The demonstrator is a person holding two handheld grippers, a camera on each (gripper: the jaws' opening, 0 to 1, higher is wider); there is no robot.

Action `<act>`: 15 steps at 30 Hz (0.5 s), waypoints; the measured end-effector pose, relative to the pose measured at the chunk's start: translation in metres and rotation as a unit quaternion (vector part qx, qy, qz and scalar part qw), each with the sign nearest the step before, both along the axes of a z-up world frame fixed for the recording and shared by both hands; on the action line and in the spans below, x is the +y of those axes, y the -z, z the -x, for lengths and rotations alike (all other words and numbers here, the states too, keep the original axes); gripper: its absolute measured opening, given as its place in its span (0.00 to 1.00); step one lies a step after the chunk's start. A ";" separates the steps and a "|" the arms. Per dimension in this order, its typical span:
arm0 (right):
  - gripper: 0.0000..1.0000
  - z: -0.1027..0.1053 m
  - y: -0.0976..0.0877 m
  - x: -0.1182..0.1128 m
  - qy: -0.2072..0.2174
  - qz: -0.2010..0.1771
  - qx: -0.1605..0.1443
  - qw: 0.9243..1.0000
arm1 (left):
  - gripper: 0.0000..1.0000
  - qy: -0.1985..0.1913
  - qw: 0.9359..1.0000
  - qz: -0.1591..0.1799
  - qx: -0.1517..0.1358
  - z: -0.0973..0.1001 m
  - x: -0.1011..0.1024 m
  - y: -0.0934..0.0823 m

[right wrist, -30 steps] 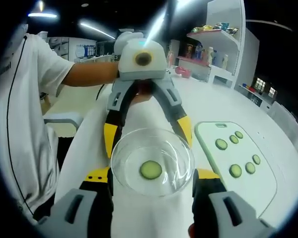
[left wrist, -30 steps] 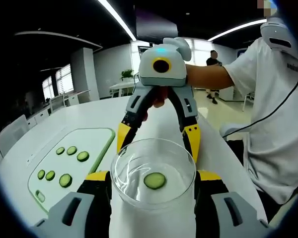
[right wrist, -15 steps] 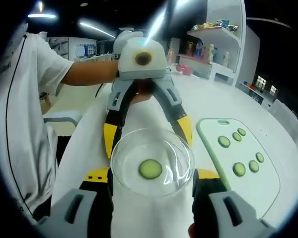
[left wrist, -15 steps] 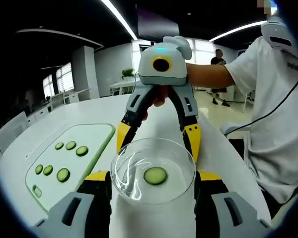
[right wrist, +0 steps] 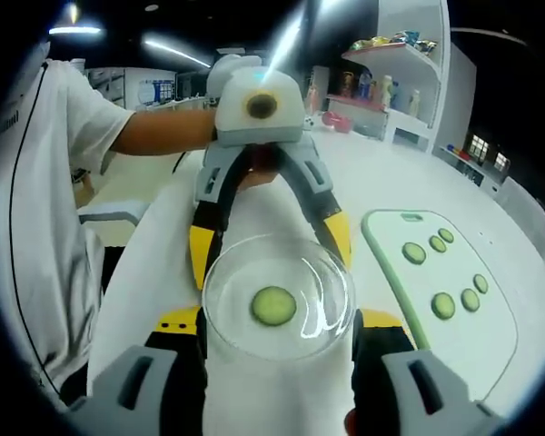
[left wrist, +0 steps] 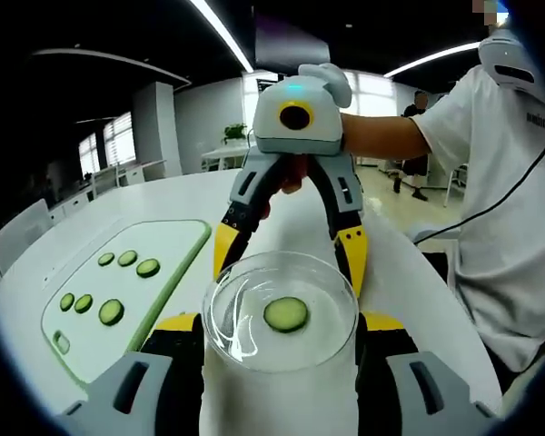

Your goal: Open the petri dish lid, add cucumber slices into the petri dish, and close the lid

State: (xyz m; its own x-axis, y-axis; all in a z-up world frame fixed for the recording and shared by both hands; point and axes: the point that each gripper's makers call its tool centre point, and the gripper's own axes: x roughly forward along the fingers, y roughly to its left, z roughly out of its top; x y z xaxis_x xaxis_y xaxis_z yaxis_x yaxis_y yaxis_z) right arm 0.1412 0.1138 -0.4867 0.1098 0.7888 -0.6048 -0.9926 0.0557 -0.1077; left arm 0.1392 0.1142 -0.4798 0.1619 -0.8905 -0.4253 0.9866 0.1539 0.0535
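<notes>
- Your left tool (left wrist: 280, 320) and right tool (right wrist: 277, 320) face each other across the petri dish (left wrist: 281, 311), so each blocks the way straight ahead of the other.
- Beside the left tool, on its left, the cutting board (left wrist: 163, 263) with cucumber slices (left wrist: 111, 312) occupies the worktop (left wrist: 64, 250).
- Beyond the board, bare worktop leaves you room.

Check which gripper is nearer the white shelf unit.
Left. Left gripper holds the clear round petri dish on the side toward the white shelf unit; right gripper holds the opposite rim.
</notes>
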 end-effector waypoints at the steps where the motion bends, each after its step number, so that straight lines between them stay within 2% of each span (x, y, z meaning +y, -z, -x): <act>1: 0.64 0.000 0.001 0.000 0.000 0.001 0.001 1.000 | 0.67 0.000 1.000 0.001 0.000 0.000 0.000 0.000; 15: 0.64 0.000 0.005 0.001 -0.001 -0.002 0.013 1.000 | 0.67 -0.001 1.000 0.002 0.006 0.003 -0.002 0.003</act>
State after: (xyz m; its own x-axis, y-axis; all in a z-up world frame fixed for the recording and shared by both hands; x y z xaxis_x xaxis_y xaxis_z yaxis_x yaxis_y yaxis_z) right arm 0.1412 0.1149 -0.4915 0.0926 0.7917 -0.6039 -0.9952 0.0548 -0.0807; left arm 0.1364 0.1124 -0.4830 0.1580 -0.8920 -0.4236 0.9870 0.1557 0.0403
